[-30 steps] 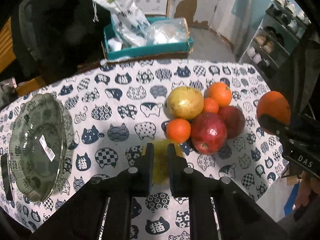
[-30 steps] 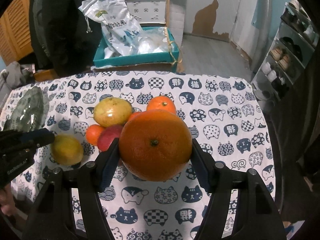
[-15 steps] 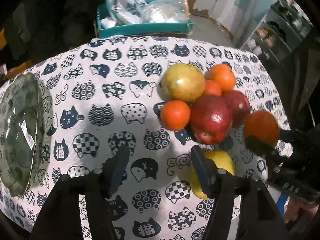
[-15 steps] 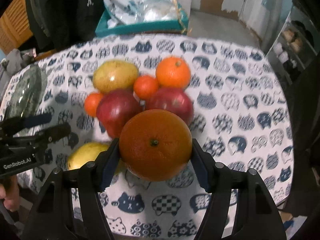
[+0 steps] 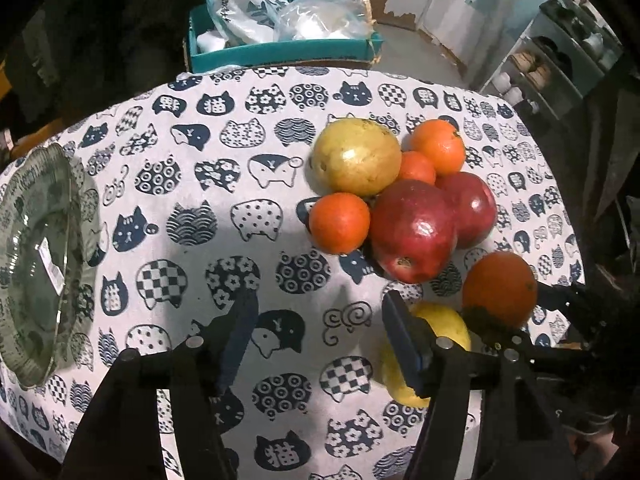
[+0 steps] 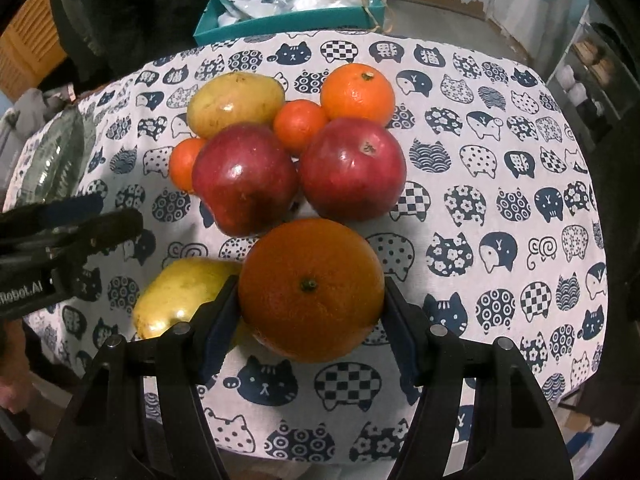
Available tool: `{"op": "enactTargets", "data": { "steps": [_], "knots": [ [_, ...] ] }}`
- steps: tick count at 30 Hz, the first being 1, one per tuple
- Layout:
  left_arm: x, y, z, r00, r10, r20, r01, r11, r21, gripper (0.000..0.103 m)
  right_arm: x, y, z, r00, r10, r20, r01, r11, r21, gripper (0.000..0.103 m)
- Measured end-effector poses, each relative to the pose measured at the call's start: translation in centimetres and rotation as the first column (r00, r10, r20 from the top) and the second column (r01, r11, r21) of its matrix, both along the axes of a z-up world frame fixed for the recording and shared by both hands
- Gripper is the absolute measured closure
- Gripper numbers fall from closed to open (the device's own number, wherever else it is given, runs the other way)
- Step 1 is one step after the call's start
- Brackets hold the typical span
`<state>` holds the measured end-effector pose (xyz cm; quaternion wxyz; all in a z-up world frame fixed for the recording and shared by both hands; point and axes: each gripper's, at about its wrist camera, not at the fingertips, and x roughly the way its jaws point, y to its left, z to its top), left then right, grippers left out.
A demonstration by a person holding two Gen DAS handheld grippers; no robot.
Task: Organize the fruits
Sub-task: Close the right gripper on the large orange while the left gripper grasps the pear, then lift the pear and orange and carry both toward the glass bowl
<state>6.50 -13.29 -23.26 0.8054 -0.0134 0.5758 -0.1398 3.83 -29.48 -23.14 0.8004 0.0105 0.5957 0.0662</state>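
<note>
Behind right tongs (image 6: 310,312), yellow fruit (image 6: 180,296) half-hidden

Both my cameras look steeply down along my fingers, close over the worktop (image 5: 224,184). The left one sits further left. Both see the fruit pile (image 5: 404,200) (image 6: 296,148) and the teal box (image 5: 280,52) (image 6: 288,20) behind.

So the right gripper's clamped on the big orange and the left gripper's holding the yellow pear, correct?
Not quite. The left gripper holds nothing: its jaws are opening, with only tablecloth between them, and the yellow pear lies on the cloth beside it, as the left wrist view shows. The right gripper is indeed clamped on the big orange.
</note>
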Motion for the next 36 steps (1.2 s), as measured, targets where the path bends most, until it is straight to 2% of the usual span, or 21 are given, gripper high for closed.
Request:
{"op": "enactTargets", "data": {
  "steps": [3, 9, 17, 20, 27, 31, 33, 36],
  "knots": [
    [-0.4, -0.4, 0.1, 1.000, -0.011, -0.004, 0.011, 0.999, -0.039, 0.024, 0.1, -0.4, 0.3, 1.000, -0.015, 0.006, 0.015, 1.000, 0.000, 0.035],
    [-1.0, -1.6, 0.4, 0.999, -0.047, -0.010, 0.046, 0.997, -0.069, 0.017, 0.0, -2.0, 0.7, 0.998, -0.058, 0.006, 0.058, 0.998, -0.010, 0.035],
    [-1.4, -3.9, -1.0, 0.992, -0.093, -0.090, 0.082, 0.990, -0.118, 0.017, -0.2, -5.0, 1.4, 0.991, -0.132, 0.026, 0.133, 0.991, -0.019, 0.035],
    [-1.5, -4.9, -2.0, 0.985, -0.112, -0.128, 0.097, 0.988, -0.118, 0.017, -0.3, -5.6, 1.6, 0.989, -0.144, 0.033, 0.145, 0.989, -0.026, 0.035],
    [-2.1, -6.7, -3.5, 0.976, -0.151, -0.154, 0.141, 0.987, -0.077, 0.017, -0.6, -6.5, 1.5, 0.987, -0.159, 0.030, 0.159, 0.987, -0.018, 0.035],
    [-2.1, -7.3, -4.3, 0.974, -0.160, -0.158, 0.153, 0.987, -0.055, 0.024, -0.7, -6.5, 1.4, 0.988, -0.149, 0.031, 0.150, 0.988, -0.020, 0.035],
    [-2.1, -7.6, -4.9, 0.969, -0.165, -0.182, 0.157, 0.986, -0.057, 0.034, -0.7, -6.4, 1.5, 0.989, -0.145, 0.033, 0.146, 0.989, -0.023, 0.035],
    [-2.3, -7.9, -4.6, 0.971, -0.180, -0.158, 0.177, 0.984, -0.036, 0.038, -0.7, -6.2, 1.5, 0.990, -0.138, 0.034, 0.139, 0.990, -0.023, 0.035]
  ]
}}
